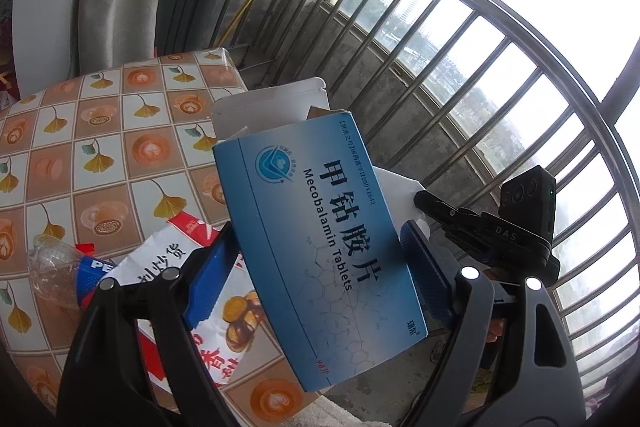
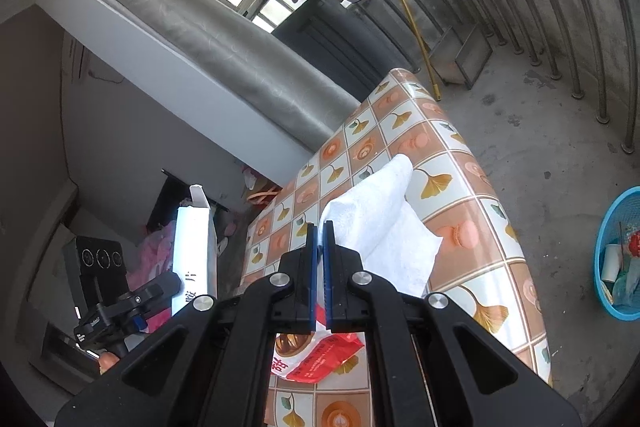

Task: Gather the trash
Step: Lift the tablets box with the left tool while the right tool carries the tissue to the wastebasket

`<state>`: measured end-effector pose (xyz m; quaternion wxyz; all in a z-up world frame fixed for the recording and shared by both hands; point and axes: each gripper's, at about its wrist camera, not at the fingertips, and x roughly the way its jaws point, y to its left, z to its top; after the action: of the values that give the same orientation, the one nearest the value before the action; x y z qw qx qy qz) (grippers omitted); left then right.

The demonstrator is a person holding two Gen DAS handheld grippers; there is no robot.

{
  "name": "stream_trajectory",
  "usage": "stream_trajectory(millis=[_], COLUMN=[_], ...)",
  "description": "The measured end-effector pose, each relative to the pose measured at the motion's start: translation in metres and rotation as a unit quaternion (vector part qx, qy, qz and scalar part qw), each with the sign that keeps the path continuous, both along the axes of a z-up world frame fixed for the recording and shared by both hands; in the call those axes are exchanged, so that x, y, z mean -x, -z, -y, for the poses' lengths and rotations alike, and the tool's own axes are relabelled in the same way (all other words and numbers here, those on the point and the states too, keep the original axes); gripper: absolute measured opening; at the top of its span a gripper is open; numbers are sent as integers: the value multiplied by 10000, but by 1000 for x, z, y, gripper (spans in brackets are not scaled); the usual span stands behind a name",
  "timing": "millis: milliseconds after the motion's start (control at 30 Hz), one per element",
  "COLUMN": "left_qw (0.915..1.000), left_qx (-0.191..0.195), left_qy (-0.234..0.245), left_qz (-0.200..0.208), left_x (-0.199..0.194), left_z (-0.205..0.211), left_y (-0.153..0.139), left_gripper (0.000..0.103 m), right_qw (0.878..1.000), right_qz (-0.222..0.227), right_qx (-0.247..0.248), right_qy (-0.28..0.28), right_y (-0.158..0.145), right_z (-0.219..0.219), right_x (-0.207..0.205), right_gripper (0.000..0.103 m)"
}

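While the blue cardboard medicine box [image 1: 320,243], its white end flap torn open, sits gripped across its width between the blue pads of our left tool [image 1: 320,267], lifted clear of the worktop [image 1: 120,131] with its orange-and-cream checked ginkgo-leaf cloth, our right tool [image 2: 320,239] is clenched on a crumpled white paper tissue [image 2: 384,223], pinching one edge so the rest hangs out ahead of the jaws above the same cloth. So two pieces of trash are in hand, neither yet dropped. Left on the worktop we see a red-and-white printed snack wrapper [image 1: 192,267] and a crushed clear plastic bottle with a blue label [image 1: 60,267], lying near each other at the near edge. Well off to the right on the concrete balcony floor stands a round blue plastic mesh basket [image 2: 600,247], already holding some scraps, which we judge to be the bin. We reckon the job is partway: both loads must reach the basket, then wrapper and bottle remain.
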<state>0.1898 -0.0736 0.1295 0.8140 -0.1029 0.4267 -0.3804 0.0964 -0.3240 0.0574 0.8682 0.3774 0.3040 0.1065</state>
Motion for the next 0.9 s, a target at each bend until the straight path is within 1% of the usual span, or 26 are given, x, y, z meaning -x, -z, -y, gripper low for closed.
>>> stream_trajectory(millis=[167,267,467,633,767,900], left_qw=[9996,9988,9955,9904,9856,9792], left_qx=[12,2,-99,-280,-429,-623], left_qy=[273,485,932,1336,1606,1866], left_qz=[-4,-65,-165,-214,-321,-490], left_x=[21,34,54,67,74,81], left_z=[32,59,124,188,236,285], left_y=[6,15,33,44,60,83], left_gripper=[78,78,78,78,78,78], right_qw=[9995,9986,9948,9889,9820,9727], right_qz=[-8,-59,-149,-244,-416,-644], right_qx=[-5,-9,-75,-200,-364,-583], right_qy=[306,525,1005,1453,1806,2153], right_y=[6,11,21,34,54,81], right_z=[25,43,84,122,152,182], right_x=[34,58,97,129,146,160], right_gripper=[3,3,3,3,3,3])
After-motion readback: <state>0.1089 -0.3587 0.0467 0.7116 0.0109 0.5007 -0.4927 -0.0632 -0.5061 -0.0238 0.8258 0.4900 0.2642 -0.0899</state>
